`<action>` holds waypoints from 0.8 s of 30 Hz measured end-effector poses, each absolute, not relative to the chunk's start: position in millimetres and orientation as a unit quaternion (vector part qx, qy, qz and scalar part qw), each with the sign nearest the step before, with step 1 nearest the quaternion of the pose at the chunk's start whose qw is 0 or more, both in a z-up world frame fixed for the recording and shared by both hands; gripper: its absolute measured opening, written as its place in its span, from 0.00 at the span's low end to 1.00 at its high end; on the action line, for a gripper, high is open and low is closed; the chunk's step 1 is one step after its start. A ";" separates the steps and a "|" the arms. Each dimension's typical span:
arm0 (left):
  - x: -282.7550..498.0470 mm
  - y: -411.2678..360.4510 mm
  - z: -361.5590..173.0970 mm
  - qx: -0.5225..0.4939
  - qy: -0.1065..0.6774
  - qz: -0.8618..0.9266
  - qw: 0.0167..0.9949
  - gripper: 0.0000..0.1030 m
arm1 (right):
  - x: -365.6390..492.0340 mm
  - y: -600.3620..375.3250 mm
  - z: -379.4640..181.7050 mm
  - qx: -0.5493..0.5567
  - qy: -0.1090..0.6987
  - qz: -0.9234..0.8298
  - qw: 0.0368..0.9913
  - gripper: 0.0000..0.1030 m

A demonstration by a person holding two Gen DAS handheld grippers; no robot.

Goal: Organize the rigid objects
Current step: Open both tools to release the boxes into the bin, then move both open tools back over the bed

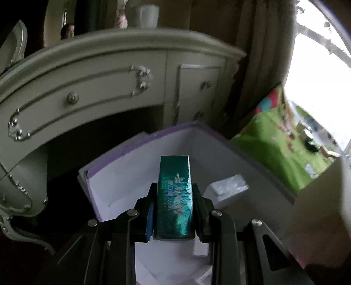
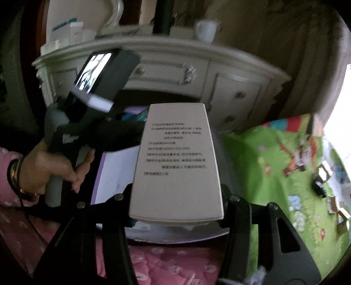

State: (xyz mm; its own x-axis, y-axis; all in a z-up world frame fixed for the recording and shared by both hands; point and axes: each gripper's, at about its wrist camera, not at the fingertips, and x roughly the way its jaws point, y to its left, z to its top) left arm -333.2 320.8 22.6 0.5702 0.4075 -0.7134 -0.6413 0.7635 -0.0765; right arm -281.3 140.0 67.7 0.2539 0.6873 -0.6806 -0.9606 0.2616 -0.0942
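A teal box (image 1: 173,171) with pale lettering stands lengthwise between the pads of my left gripper (image 1: 174,197), which is shut on it. It hangs over an open white storage box with a purple rim (image 1: 122,173), where a small white item (image 1: 228,188) lies. In the right wrist view my right gripper (image 2: 176,193) is shut on a white carton (image 2: 175,162) with printed text, held above the same storage box (image 2: 114,171). A hand (image 2: 54,171) holds the left gripper's handle to the left; the carton hides its fingertips.
A cream dresser (image 1: 87,83) with knobbed drawers stands behind the storage box, a white cup (image 1: 147,15) on top. A green play mat (image 2: 274,164) with small items (image 2: 322,175) lies to the right. Pink quilted fabric (image 2: 171,258) is nearest me.
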 end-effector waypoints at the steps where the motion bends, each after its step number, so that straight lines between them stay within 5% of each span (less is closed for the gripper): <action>1: -332.2 322.4 19.8 -0.166 0.361 0.309 0.864 0.36 | -281.8 142.8 62.8 -0.261 0.272 0.553 0.743 0.55; 3: -331.2 324.1 17.4 -0.161 0.372 0.330 0.852 0.73 | -283.3 146.1 57.6 -0.260 0.277 0.555 0.740 0.64; 5: -334.2 322.6 21.2 -0.151 0.360 0.354 0.850 0.87 | -280.9 140.9 57.3 -0.249 0.276 0.556 0.743 0.74; 15: -297.6 281.2 38.9 -0.139 0.356 0.285 0.879 0.88 | -217.9 69.6 72.5 -0.155 0.302 0.446 0.828 0.80; 24: -152.7 151.6 43.1 -0.070 0.396 0.038 0.915 0.89 | -115.2 -55.4 45.1 -0.046 0.394 0.250 0.883 0.83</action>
